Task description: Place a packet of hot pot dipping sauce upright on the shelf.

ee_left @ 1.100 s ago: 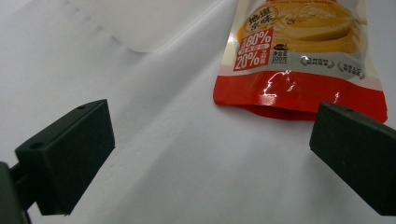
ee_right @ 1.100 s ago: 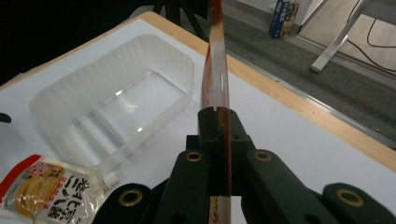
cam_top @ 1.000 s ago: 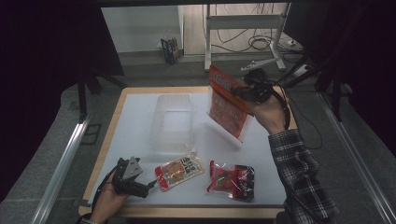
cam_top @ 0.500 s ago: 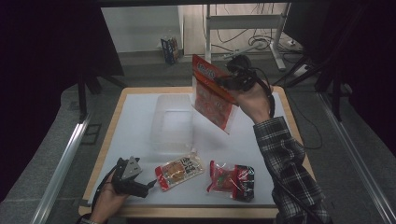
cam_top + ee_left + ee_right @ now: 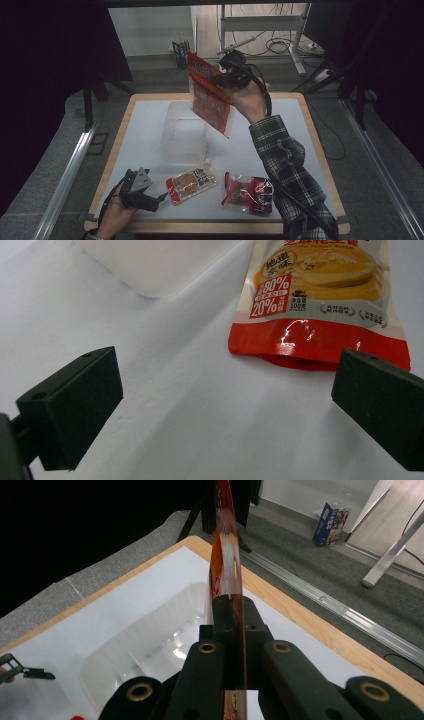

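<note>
We hold the right tongs clamped on a red packet above the clear tub; left tongs rest apart at 7 o'clock on the table.

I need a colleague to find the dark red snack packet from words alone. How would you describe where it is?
Start at the white table top and look along its near edge, by the plaid sleeve. The dark red packet lies flat there, right of the orange-labelled packet. Unlike that paler one, it is red with a black end, and unlike the large red pouch, it is not held up.
</note>
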A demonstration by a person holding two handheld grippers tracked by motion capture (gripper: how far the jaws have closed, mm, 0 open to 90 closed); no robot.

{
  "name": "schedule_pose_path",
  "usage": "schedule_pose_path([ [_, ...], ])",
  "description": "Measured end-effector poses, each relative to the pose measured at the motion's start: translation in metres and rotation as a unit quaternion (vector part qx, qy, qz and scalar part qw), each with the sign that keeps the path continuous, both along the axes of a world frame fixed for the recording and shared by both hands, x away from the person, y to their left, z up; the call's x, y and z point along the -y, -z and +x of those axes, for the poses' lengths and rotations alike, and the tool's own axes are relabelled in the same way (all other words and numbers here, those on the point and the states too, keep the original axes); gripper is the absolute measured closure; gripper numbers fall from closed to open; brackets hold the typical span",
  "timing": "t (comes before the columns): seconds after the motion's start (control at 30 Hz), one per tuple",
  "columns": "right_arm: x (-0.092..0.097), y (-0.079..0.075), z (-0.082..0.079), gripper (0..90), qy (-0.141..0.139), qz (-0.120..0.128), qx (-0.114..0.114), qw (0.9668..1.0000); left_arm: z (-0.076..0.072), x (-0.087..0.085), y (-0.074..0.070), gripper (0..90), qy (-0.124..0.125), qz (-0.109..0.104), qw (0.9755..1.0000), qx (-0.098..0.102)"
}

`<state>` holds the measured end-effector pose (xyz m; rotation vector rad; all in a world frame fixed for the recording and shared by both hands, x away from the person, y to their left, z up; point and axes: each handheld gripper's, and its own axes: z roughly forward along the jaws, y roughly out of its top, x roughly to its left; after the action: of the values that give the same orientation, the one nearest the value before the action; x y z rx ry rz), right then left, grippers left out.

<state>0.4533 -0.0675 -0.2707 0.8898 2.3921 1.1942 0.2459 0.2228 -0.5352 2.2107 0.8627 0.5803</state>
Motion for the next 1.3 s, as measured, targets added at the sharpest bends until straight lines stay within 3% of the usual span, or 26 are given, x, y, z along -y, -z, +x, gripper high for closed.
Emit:
schedule_pose_path([
  [0.37,-0.042,0.002,0.005,88.7,-0.005,0.003,-0.001,1.0,0.0,0.0,0.0,0.0,0.002,-0.002,1.0,0.0],
  [0.7,-0.074,0.014,0.01,88.7,-0.006,0.007,-0.011,0.9999,-0.001,0.0,0.0,0.0,0.005,-0.001,1.0,0.001],
  [0.9,-0.087,0.034,0.015,88.7,-0.003,0.001,-0.019,0.9998,-0.001,0.0,-0.001,0.0,0.005,-0.003,1.0,0.001],
  [0.97,-0.09,0.045,0.018,88.7,0.004,-0.015,-0.018,0.9997,-0.001,0.0,0.0,0.0,0.005,-0.003,1.0,0.002],
  [1.07,-0.089,0.061,0.025,88.7,0.004,-0.019,-0.033,0.9993,-0.001,0.0,-0.001,0.0,0.006,0.0,1.0,0.002],
  [1.3,-0.086,0.088,0.035,88.6,0.0,-0.033,-0.036,0.9988,-0.001,-0.001,-0.001,0.0,0.005,-0.002,1.0,0.003],
])
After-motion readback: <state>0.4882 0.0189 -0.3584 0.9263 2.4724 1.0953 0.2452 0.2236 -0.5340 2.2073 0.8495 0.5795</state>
